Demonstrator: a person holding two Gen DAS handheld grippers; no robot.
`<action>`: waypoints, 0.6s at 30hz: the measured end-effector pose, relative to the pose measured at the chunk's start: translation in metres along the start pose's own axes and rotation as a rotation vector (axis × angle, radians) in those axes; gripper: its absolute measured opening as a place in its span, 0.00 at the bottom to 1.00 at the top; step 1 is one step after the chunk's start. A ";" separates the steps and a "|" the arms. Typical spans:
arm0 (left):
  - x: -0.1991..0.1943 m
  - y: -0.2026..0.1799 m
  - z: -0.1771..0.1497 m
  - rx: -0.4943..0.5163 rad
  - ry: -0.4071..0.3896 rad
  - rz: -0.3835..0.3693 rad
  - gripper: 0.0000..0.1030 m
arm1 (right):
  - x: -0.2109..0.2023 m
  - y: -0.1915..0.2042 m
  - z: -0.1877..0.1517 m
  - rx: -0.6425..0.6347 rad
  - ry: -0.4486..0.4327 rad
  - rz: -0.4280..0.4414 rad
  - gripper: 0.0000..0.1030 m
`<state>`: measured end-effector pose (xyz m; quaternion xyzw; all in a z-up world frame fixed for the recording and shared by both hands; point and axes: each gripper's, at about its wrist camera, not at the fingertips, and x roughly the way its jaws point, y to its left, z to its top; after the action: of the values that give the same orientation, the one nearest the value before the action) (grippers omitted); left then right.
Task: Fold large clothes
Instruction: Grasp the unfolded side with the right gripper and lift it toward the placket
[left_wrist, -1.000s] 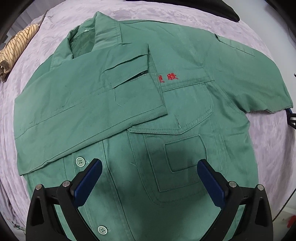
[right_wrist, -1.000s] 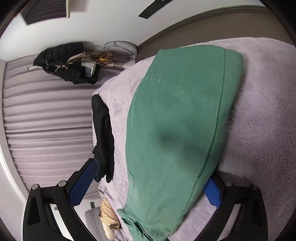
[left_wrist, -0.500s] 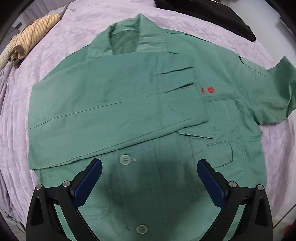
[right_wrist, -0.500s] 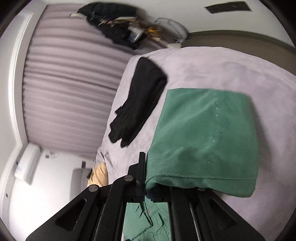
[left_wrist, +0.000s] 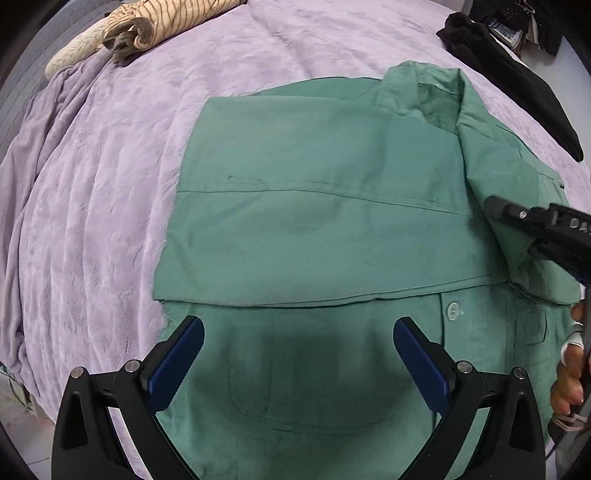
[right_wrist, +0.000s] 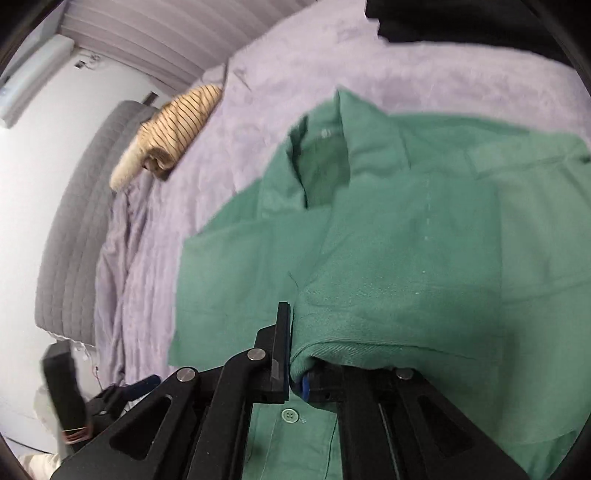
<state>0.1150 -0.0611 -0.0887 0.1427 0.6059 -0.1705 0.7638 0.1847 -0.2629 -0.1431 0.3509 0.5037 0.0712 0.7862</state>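
On the lilac bed (left_wrist: 110, 192) lies one green shirt (left_wrist: 332, 229), one sleeve folded flat across its chest. Since a second ago the right gripper (right_wrist: 295, 384) snapped closed on the other sleeve (right_wrist: 406, 295) and carried it over the front. Left gripper (left_wrist: 299, 365) hovers wide apart, holding nothing. Around: one striped cloth (left_wrist: 147, 26), one black garment (left_wrist: 517, 85), both clear of the shirt.

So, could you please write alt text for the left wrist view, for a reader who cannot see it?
A green cotton work shirt lies on a lilac plush bedspread, one sleeve folded across its chest. The open left gripper hovers above it, while the right gripper at the right edge pinches the other sleeve. A rolled beige striped garment and a black garment lie beyond.
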 end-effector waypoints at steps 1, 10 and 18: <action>0.001 0.008 -0.003 -0.004 0.003 -0.003 1.00 | 0.017 -0.009 -0.003 0.040 0.038 -0.036 0.08; -0.006 0.046 -0.016 -0.055 0.001 -0.038 1.00 | -0.044 -0.057 -0.013 0.326 -0.121 -0.004 0.49; -0.012 0.090 -0.028 -0.132 -0.028 0.016 1.00 | -0.024 0.071 0.014 -0.230 -0.089 -0.279 0.06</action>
<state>0.1266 0.0327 -0.0820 0.0944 0.6038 -0.1262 0.7814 0.2016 -0.2279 -0.0779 0.1883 0.5009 0.0028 0.8447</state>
